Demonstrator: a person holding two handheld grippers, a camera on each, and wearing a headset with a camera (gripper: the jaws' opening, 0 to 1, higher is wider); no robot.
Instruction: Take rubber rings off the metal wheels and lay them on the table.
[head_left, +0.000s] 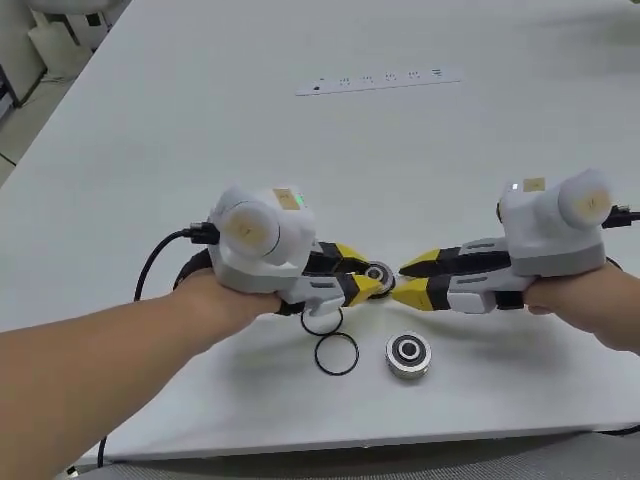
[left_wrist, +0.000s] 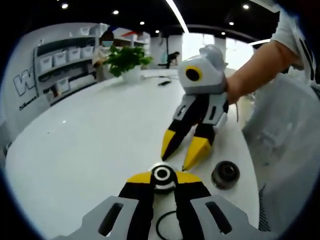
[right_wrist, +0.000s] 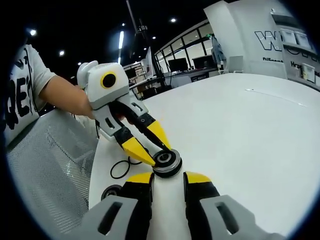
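Observation:
My left gripper (head_left: 375, 278) is shut on a small metal wheel (head_left: 378, 272), held just above the white table (head_left: 200, 150). In the left gripper view the wheel (left_wrist: 162, 173) sits between the yellow tips of that gripper (left_wrist: 162, 180). My right gripper (head_left: 402, 281) faces it from the right, open, its tips a short way from the wheel. The right gripper view shows the wheel (right_wrist: 166, 161) with a dark band round its rim, just beyond my open right gripper (right_wrist: 169, 179). Two black rubber rings (head_left: 337, 354) lie on the table below. A second wheel (head_left: 408, 355) lies beside them.
A white power strip (head_left: 378, 80) lies far back on the table. The table's front edge (head_left: 400, 435) runs close below the rings and the loose wheel. A black cable (head_left: 155, 262) trails from the left gripper. A potted plant (left_wrist: 126, 59) stands at the table's far end.

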